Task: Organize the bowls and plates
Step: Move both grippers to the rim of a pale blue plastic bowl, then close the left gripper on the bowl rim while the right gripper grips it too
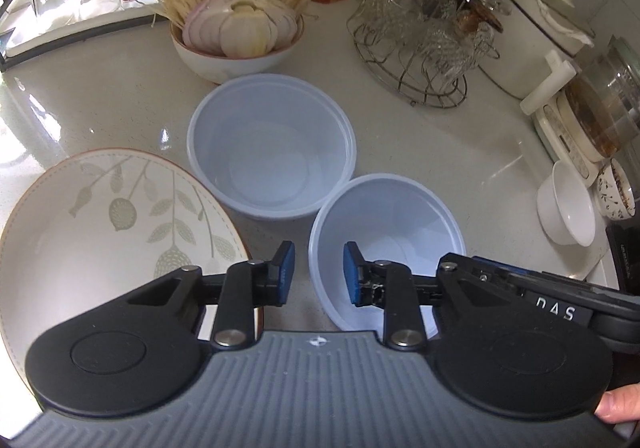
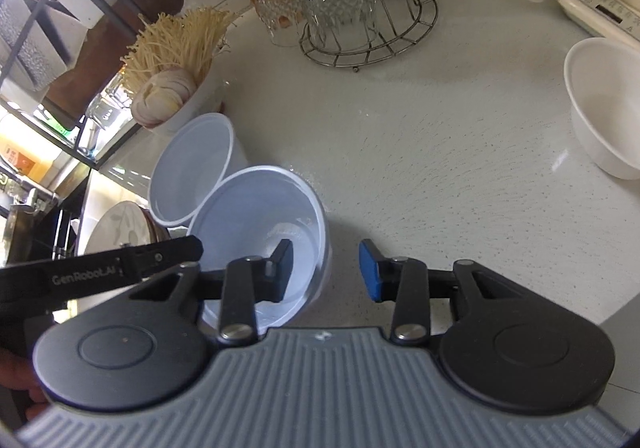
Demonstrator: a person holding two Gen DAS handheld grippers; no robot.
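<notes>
**Both grippers straddling the near bowl's rim**

Bowls and plate are found close together on the pale counter (image 1: pixel 420 152). The near plastic bowl (image 1: pixel 386 244) sits just beside the far plastic bowl (image 1: pixel 272 146), their rims touching or nearly so, and the leaf-patterned plate (image 1: pixel 108 232) lies to the left of both.

The left gripper (image 1: pixel 319 274) is held with its jaws partly open across the near bowl's left rim; one pad is seen inside the bowl, the other outside, and no pressing on the wall can be made out. The right gripper (image 2: pixel 326 270) is likewise partly open across the opposite rim, one pad inside, one over the counter. Nothing is held yet.

Trouble is judged most likely from the thin wall: if it is pinched from both sides at once, the bowl may buckle or spring free. If it is dragged, the far bowl could be pushed into the ceramic bowl of onion and noodles (image 1: pixel 236 48), or the plate could be knocked.

"GenRobot.AI" is read on the left gripper's side in the right wrist view, and "DAS", partly cut off, on the right gripper's body in the left wrist view.
</notes>
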